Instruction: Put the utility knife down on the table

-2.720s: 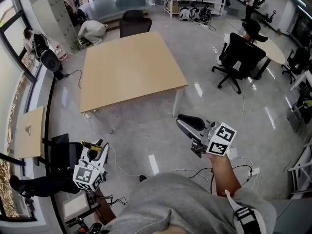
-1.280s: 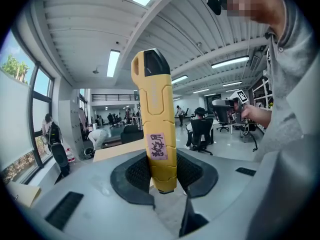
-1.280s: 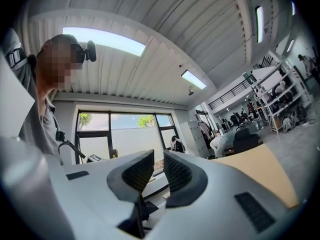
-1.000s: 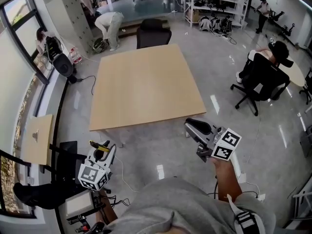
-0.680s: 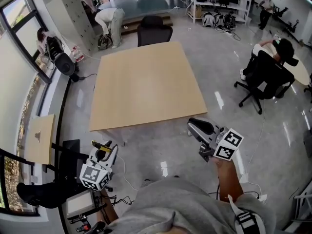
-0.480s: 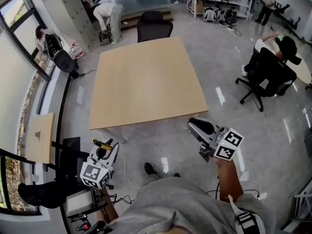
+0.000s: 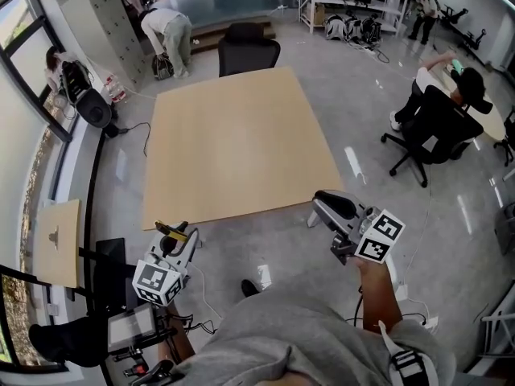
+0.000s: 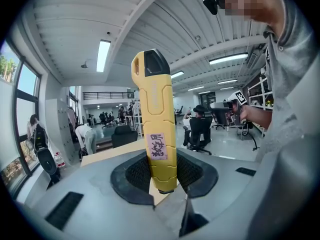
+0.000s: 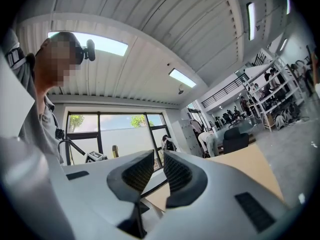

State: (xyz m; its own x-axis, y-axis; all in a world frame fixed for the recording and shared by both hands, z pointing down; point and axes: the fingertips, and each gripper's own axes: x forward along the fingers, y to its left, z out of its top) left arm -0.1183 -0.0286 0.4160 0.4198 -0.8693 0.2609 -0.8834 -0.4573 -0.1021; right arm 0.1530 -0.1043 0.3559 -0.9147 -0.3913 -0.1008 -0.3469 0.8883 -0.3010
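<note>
At the near left, the left gripper (image 7: 172, 240) clamps a yellow plastic utility knife (image 7: 168, 230) with a black tip. In the left gripper view, the knife (image 8: 156, 129) stands upright between the black ribbed pads (image 8: 192, 171), which press on its lower end, and a pink label faces the camera. The knife is in the air, just short of the near edge of the square, light wooden table (image 7: 233, 151), which fills the middle of the scene and is bare.

To the right, the right gripper (image 7: 324, 206) hovers beside the table's near right corner. Its jaws stand a narrow slit apart and hold nothing.

The step in hand looks like the carry toward the table. The next move likely calls for reaching over the tabletop, lowering the knife until it rests flat, then opening the jaws.

The head view shows only the knife's yellow-and-black end. Whether the blade is out cannot be told. The left hand is hidden under the marker cube.
</note>
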